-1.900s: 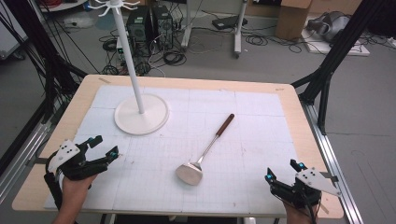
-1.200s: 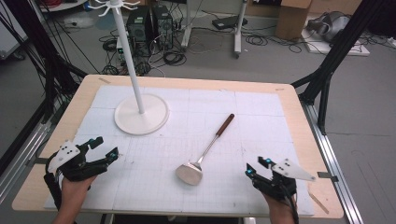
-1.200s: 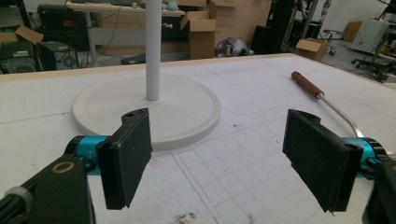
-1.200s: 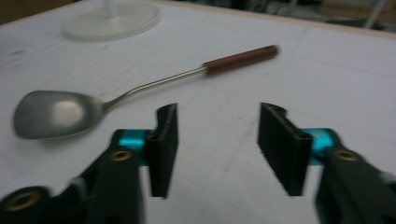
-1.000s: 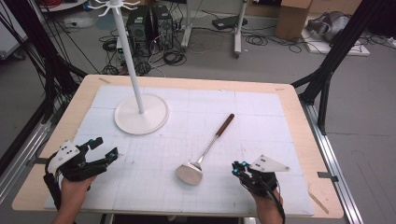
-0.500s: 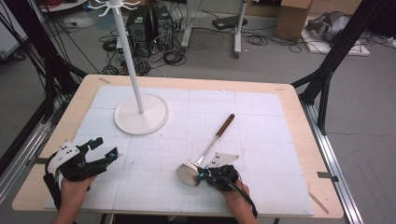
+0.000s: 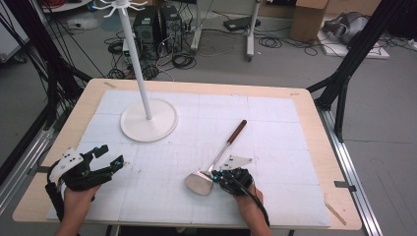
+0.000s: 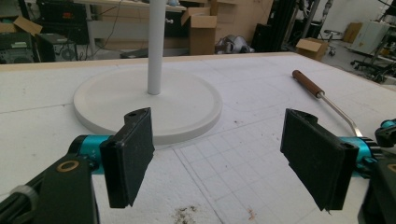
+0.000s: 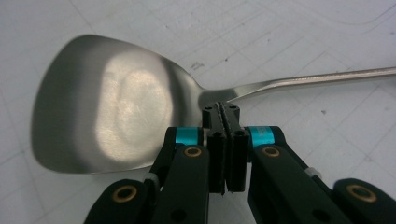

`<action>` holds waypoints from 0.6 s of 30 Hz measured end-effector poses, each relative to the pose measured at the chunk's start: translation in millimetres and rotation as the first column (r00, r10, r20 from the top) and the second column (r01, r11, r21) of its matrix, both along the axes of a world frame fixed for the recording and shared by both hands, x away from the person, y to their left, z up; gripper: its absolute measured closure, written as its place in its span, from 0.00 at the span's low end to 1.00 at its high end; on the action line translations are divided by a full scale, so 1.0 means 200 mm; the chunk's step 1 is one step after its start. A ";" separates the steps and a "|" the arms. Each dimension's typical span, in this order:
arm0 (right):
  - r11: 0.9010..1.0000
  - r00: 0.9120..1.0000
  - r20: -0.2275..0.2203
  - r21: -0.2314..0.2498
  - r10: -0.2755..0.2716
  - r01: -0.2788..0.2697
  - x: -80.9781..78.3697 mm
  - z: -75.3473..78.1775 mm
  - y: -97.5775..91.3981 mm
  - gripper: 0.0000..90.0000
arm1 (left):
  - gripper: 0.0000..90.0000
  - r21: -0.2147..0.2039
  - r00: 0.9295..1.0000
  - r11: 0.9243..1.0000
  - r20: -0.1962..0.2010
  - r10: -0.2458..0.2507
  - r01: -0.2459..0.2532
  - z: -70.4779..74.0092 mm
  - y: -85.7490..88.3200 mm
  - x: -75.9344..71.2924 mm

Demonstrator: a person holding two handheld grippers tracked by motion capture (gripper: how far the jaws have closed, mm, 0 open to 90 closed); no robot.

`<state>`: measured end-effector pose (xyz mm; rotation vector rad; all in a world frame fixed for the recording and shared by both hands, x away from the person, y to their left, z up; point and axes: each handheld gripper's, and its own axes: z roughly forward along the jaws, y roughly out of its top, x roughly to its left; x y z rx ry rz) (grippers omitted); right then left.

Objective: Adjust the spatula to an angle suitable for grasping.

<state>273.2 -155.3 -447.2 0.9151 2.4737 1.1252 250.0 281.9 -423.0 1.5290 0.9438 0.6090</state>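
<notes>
A metal spatula with a brown wooden grip is seen lying flat on the white gridded mat of the worktop. It is taken here as the landmark. Its broad shiny blade is pointed toward the person's edge of the worktop, and its thin shaft is angled away from that edge, ending in the wooden grip.

The right tool is held just beside the blade, at the neck where blade and shaft meet. In the right gripper view, this tool is seen with its two black jaws pressed flat together, nothing caught between them, and the tips placed right at the spatula neck. Whether the tips are touching the metal cannot be told.

The left tool is held well apart from the spatula, to its left, near the person's edge. Its jaws are spread wide, with nothing between them, as shown in the left gripper view.

A white stand with a round base and an upright pole is placed beyond the spatula and to its left, apart from it.
</notes>
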 end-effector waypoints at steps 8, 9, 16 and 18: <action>1.000 0.999 0.027 0.004 0.018 -0.018 0.03 -0.01 0.04 0.99 | 0.29 -0.001 1.000 1.000 -0.004 0.002 -0.002 0.00 -0.01 0.00; 1.000 1.000 0.027 0.002 0.015 -0.015 0.03 -0.01 0.05 0.99 | 0.29 0.001 1.000 1.000 -0.005 0.002 -0.002 0.00 -0.01 0.00; 1.000 1.000 0.019 0.011 0.025 -0.025 0.06 -0.01 0.14 0.99 | 0.29 -0.003 1.000 1.000 -0.007 0.006 -0.006 0.00 -0.01 0.01; 1.000 0.999 0.023 0.002 0.031 -0.031 0.07 -0.01 0.18 0.99 | 0.29 0.000 1.000 1.000 -0.009 0.005 -0.005 -0.01 -0.01 0.01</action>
